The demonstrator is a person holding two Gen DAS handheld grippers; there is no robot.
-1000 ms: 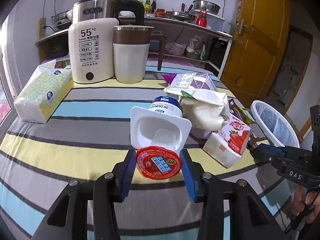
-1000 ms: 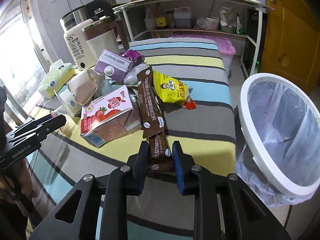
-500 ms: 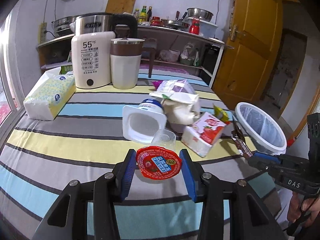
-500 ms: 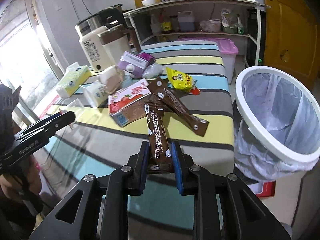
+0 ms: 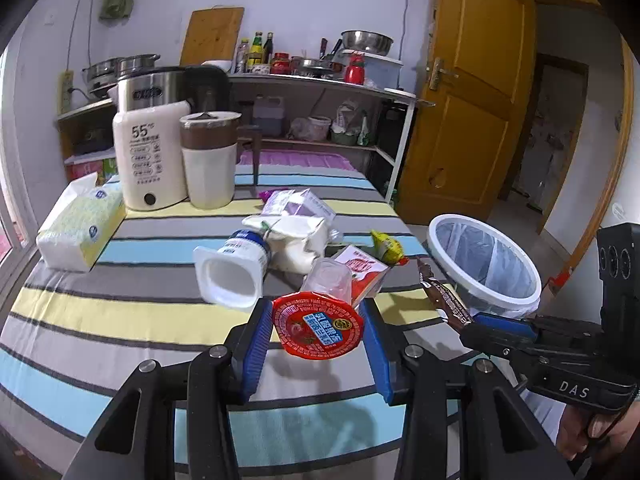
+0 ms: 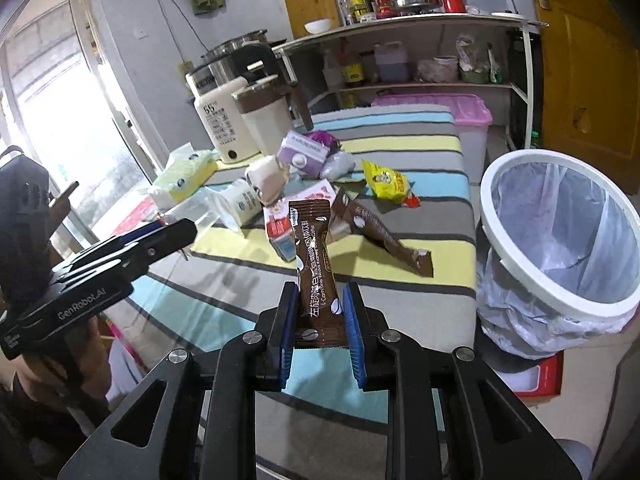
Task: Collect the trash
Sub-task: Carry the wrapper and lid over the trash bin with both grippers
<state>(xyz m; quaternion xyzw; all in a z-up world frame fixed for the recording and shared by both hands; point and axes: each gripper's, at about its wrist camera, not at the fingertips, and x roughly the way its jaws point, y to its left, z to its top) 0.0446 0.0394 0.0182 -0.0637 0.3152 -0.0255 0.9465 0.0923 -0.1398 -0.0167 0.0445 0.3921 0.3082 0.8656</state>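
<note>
2 brown coffee sachets (image 6: 318, 276), 2 milk cartons (image 6: 302, 152), 1 bin (image 6: 560, 240), 1 tissue pack (image 5: 80, 224), 1 kettle (image 5: 150, 152)

1. The left wrist view looks forward and downward along the left gripper (image 5: 316, 334), close over the near edge of the striped worktop (image 5: 120, 320), facing the kettle (image 5: 150, 152) and the shelves against the far wall.
2. The right wrist view sits just behind the right gripper (image 6: 320, 316), angled down across the worktop (image 6: 224, 300) from its right end, toward the window side.
3. Both views share the litter pile mid-worktop, the kettle (image 6: 224, 124), the tissue pack (image 5: 80, 226) (image 6: 184, 178) and the white-rimmed bin (image 5: 486, 266) (image 6: 560, 240).
4. Each camera catches the other gripper at its frame edge: the right gripper (image 5: 468, 322) low on the right, the left gripper (image 6: 176, 236) on the left.
</note>
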